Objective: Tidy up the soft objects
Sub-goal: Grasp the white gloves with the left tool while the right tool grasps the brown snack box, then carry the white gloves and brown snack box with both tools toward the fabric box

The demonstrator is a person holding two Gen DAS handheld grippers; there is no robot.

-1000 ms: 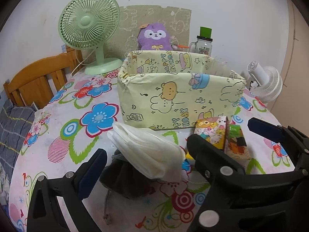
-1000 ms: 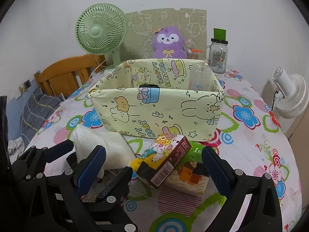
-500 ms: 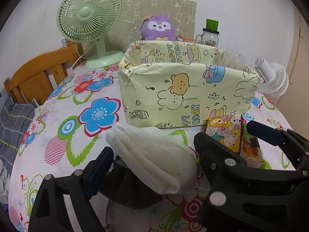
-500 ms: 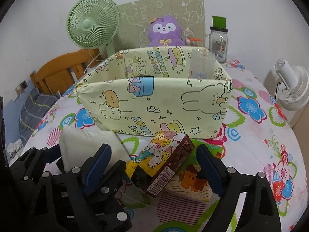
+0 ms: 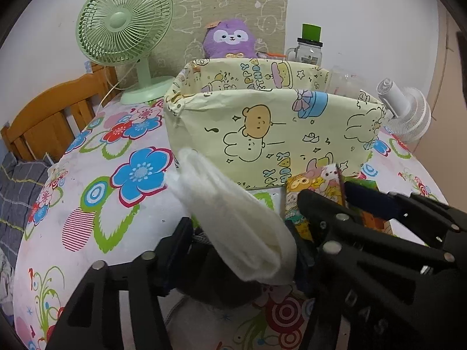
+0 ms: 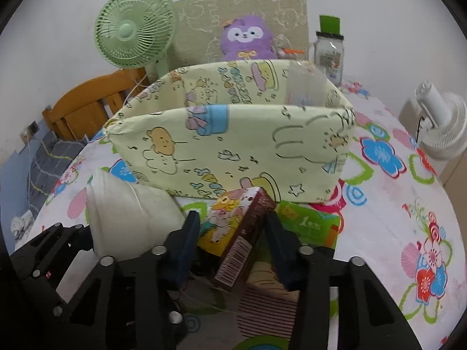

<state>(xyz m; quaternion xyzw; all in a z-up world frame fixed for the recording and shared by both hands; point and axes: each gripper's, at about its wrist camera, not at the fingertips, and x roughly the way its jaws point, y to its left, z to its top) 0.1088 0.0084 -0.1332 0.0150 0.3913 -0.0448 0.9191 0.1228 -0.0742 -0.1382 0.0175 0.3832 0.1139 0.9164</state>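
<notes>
A white folded soft pack lies on a dark grey drawstring pouch, in front of the yellow cartoon fabric bin. My left gripper has closed around the white pack, its fingers pressing both sides. In the right wrist view the white pack shows at left. My right gripper has closed on the cartoon-printed box, which leans on a green packet. The box also shows in the left wrist view.
A green desk fan, a purple plush and a glass jar with green lid stand behind the bin. A white fan stands at right. A wooden chair is beyond the table's left edge.
Both grippers moved forward and down toward the bin and narrowed: the left closed around the white pack, the right around the cartoon box.
</notes>
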